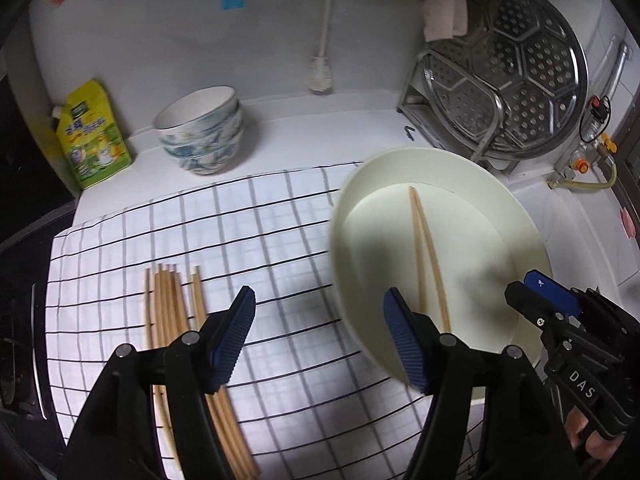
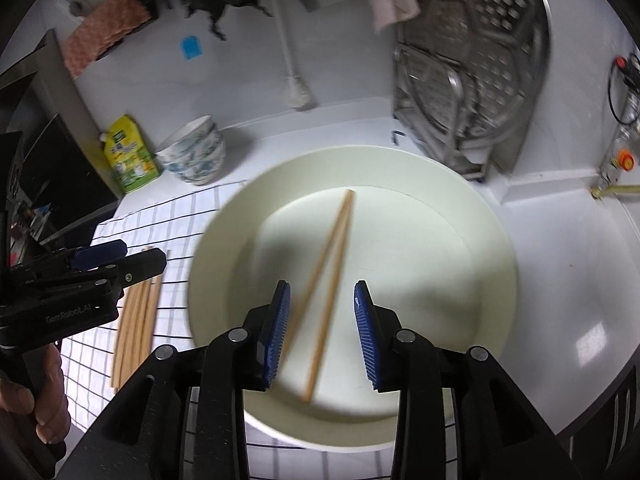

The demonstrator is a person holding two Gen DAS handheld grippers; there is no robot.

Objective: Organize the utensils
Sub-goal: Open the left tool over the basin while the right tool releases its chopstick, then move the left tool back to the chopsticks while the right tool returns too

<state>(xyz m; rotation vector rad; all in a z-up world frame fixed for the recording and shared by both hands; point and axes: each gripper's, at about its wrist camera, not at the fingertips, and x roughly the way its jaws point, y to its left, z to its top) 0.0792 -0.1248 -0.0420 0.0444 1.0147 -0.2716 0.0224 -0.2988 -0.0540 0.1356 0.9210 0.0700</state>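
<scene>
Wooden chopsticks lie in two places around the big cream plate [image 2: 460,240]: a pair [image 2: 328,280] rests inside it, crossing near their far tips, and a loose bundle [image 1: 172,312] lies on the checked cloth [image 1: 280,240] just left of the plate. That cloth covers the white bench [image 2: 560,280], and the plate sits partly on its right edge.

Over the plate's near rim hangs the right hand-held gripper [image 2: 322,332], its blue pads spread apart with the pair of chopsticks showing between them, not pinched. To the plate's left, the left hand-held gripper [image 1: 320,332] hovers above the cloth, jaws wide and holding nothing; its right finger overlaps the plate's rim.

Behind the plate to the left stand stacked patterned bowls [image 1: 202,132] and a yellow-green refill pouch [image 1: 92,136]. Behind it to the right, a perforated steel steamer tray [image 1: 516,80] leans upright in a metal rack [image 1: 452,80]. A white brush [image 1: 320,72] hangs on the wall beyond.
</scene>
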